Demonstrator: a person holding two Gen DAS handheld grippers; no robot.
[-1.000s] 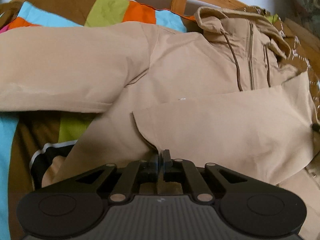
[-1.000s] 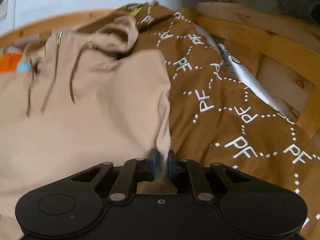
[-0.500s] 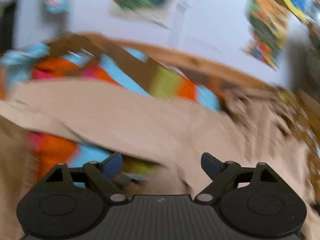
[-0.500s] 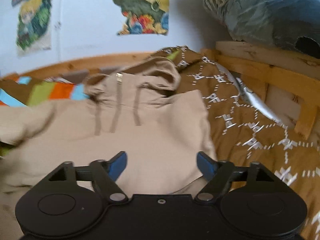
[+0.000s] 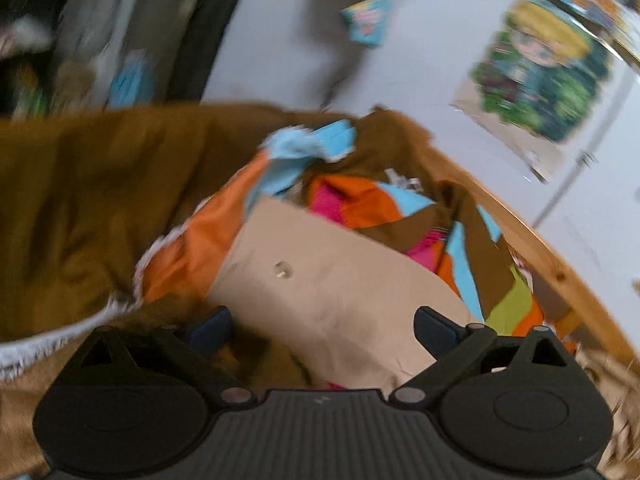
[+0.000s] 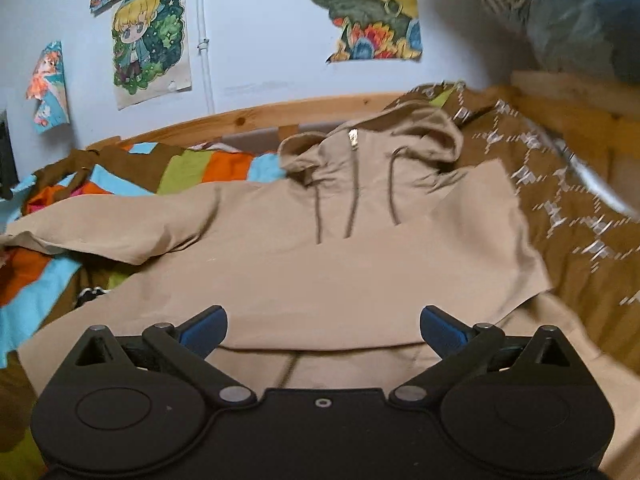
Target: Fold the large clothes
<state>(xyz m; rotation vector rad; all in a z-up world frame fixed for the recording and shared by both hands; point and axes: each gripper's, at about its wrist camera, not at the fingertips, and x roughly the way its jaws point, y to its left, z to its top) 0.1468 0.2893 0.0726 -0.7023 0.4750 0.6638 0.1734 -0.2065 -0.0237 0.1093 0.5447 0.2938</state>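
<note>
A beige hooded jacket [image 6: 328,256] lies spread on the bed, hood toward the wall, its right sleeve folded across the chest and its left sleeve [image 6: 108,228] stretched out to the left. My right gripper [image 6: 323,330] is open and empty, above the jacket's lower hem. My left gripper [image 5: 322,326] is open and empty, over the cuff end of the left sleeve [image 5: 332,296], which carries a small metal snap. That view is blurred.
A patchwork blanket [image 6: 132,176] of orange, blue, green and brown covers the bed's left side. A brown patterned blanket [image 6: 576,216] lies at the right. A wooden bed rail [image 6: 256,118] runs along the wall with posters [image 6: 150,40]. A plain brown cloth [image 5: 88,200] lies left of the sleeve.
Both grippers let go of the folded right sleeve and opened. The right one drew back above the hem. The left one swung left to the cuff of the outstretched sleeve.
</note>
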